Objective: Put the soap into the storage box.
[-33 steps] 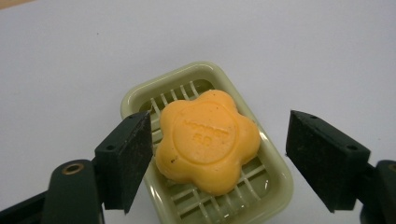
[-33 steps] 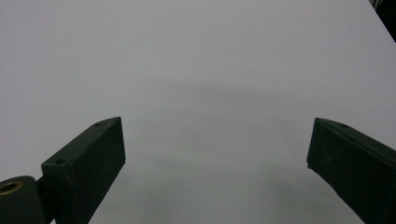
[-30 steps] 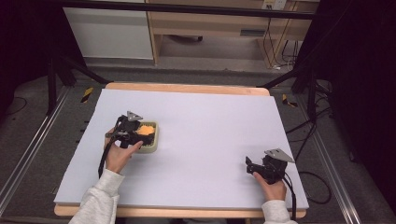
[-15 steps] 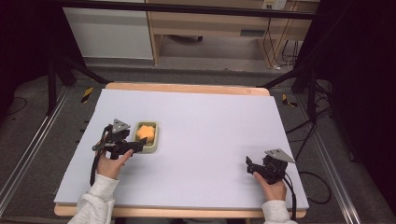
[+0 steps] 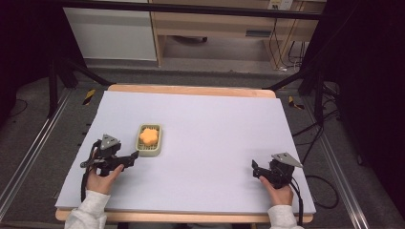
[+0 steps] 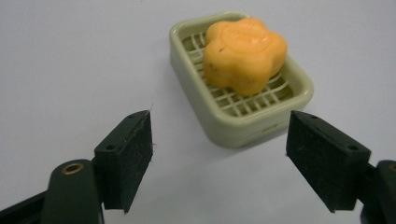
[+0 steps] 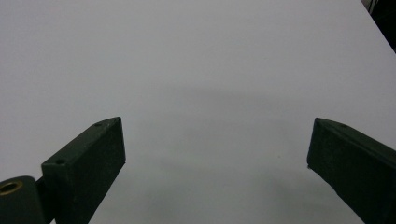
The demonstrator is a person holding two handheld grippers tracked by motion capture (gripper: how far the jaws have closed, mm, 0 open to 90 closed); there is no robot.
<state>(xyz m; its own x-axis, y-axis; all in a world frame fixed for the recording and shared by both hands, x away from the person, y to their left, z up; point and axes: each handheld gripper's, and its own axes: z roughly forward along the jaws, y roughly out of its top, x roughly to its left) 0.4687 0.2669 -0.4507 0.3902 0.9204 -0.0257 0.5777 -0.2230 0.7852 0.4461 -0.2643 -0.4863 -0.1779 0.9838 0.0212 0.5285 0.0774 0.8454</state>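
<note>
- Sitting on the white surface [image 5: 205,129], left of centre: a pale green soap dish [image 5: 149,140] with a gridded floor, long side running away from the person.
- Orange flower-shaped soap [image 5: 149,136] lies inside the dish, toward its far end; near end of the grid bare in the left claw view.
- Left claw [image 5: 133,156] just beside the dish's near left corner, apart from it, tips pointing right toward the dish; held low over the surface by the left hand [image 5: 102,180].
- Left claw jaws wide apart, just been opening a bit further; nothing between the pads, only bare surface. Dish [image 6: 240,86] and soap [image 6: 243,53] lie ahead of the jaws, not touched.
- Right claw [image 5: 255,169] well apart from the dish, near the front right corner of the surface, tips pointing left; right hand [image 5: 279,193] behind it.
- Right claw jaws spread wide, empty; bare white surface [image 7: 201,93] under them.
- White sleeves at the bottom edge of the high view.
</note>
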